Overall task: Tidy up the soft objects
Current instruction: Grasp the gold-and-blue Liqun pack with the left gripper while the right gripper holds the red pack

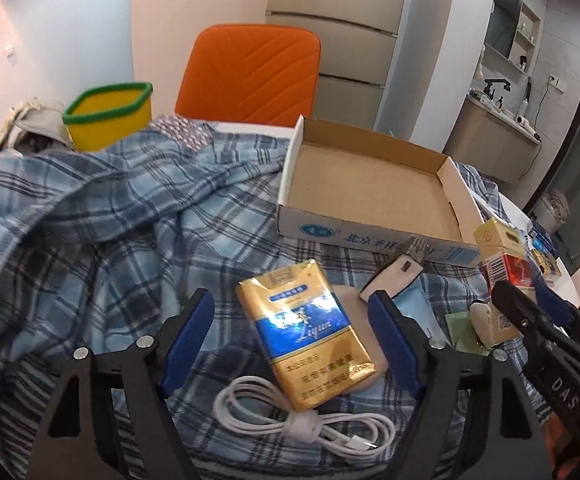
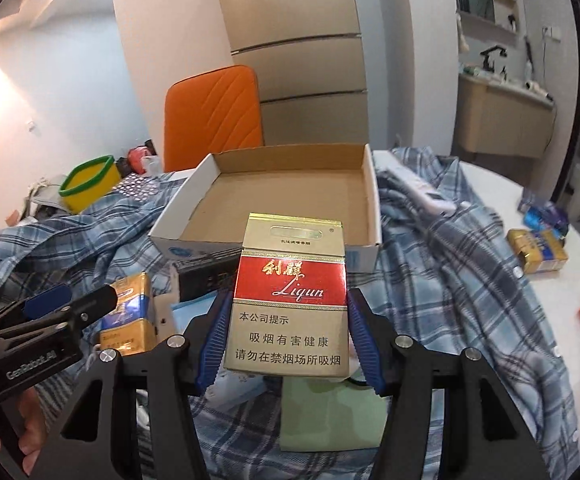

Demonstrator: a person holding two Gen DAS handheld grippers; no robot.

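Observation:
My left gripper [image 1: 291, 340] is open around a gold-and-blue soft cigarette pack [image 1: 303, 334] that lies on the blue plaid shirt [image 1: 110, 208]; its pads [image 1: 188, 338] stand apart from the pack. My right gripper [image 2: 288, 336] is shut on a red-and-gold cigarette pack [image 2: 290, 300] and holds it above the shirt [image 2: 449, 272], in front of the open cardboard box [image 2: 194, 204]. The box also shows in the left wrist view [image 1: 290, 168]. The red pack [image 1: 505, 266] and right gripper [image 1: 529, 300] show at the right edge of the left wrist view.
A coiled white cable [image 1: 301, 420] lies by the left gripper. A yellow bin with a green rim [image 1: 110, 114], an orange chair [image 1: 250, 72], a light blue mask [image 1: 413, 300], a green paper [image 2: 329, 412] and another gold-blue pack [image 2: 537, 254] are around.

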